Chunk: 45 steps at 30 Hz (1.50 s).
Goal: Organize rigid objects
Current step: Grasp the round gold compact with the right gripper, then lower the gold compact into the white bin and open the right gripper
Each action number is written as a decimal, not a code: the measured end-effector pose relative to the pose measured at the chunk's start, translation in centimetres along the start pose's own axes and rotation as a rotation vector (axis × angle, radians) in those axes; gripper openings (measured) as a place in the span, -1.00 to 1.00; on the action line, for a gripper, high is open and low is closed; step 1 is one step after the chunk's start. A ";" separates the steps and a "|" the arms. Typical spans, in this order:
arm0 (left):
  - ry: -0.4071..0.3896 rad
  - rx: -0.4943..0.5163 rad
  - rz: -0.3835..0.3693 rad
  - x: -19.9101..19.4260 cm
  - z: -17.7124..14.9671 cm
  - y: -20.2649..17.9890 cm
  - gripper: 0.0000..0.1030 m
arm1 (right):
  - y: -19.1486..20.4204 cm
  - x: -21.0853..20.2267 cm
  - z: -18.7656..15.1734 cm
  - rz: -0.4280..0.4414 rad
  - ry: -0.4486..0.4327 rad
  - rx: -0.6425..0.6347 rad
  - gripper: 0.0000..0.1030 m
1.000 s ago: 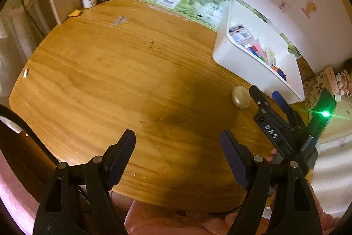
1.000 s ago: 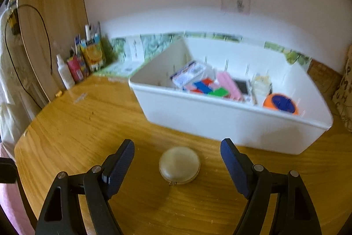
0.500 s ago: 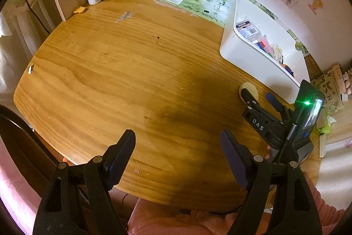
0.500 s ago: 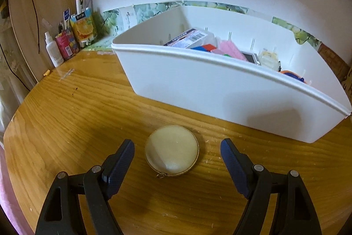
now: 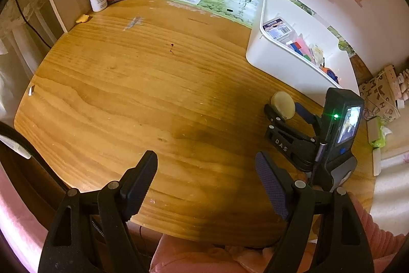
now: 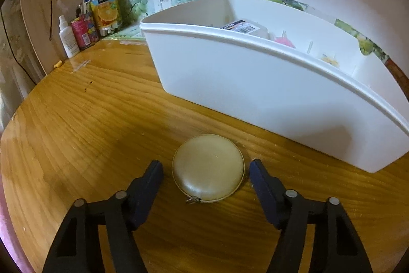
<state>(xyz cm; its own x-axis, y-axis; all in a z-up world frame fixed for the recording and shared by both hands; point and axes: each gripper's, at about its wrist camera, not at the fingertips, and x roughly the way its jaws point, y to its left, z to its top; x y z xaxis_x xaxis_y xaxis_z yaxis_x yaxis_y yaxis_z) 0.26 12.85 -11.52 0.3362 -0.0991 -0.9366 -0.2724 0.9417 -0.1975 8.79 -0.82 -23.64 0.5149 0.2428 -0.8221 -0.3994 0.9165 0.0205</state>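
Our right claw [image 6: 205, 178] straddles the case [image 6: 207, 168] on the counter [image 6: 102, 119] before the bin [image 6: 255, 83]; its jaws, just closing, remain clear of it. Left claw [image 5: 205, 183] stands open, farther off.

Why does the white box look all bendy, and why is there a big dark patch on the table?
Right wrist view: the fisheye lens curves the straight white box. Left wrist view: the dark patch on the table is shadow running toward the near edge; the black corners are the lens rim. Both views look sharp, not blurry.
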 end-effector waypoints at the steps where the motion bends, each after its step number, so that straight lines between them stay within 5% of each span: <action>1: 0.002 0.001 -0.003 0.0 0.0 0.0 0.59 | 0.1 0.0 0.0 0.006 -0.002 -0.006 0.22; 3: 0.006 0.003 -0.008 -0.1 0.1 0.0 0.59 | 0.4 -0.1 0.2 0.015 0.000 -0.014 0.08; 16: -0.016 0.108 -0.061 -0.8 2.2 -2.2 0.59 | 1.4 -0.9 0.7 0.074 0.068 -0.063 0.08; 30: 0.022 0.163 -0.152 1.3 5.5 -2.1 0.59 | 2.3 -7.2 3.7 0.043 -0.073 -0.121 0.08; 45: 0.018 0.098 -0.209 1.2 7.5 -1.5 0.59 | -2.7 -11.1 9.5 -0.087 -0.212 -0.056 0.08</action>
<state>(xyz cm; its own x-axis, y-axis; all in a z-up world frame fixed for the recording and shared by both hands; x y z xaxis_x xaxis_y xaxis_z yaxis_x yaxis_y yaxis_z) 7.82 13.69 -10.14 0.3600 -0.3006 -0.8832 -0.1092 0.9266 -0.3598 11.34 -2.96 -9.13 0.6947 0.2308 -0.6813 -0.3851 0.9193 -0.0813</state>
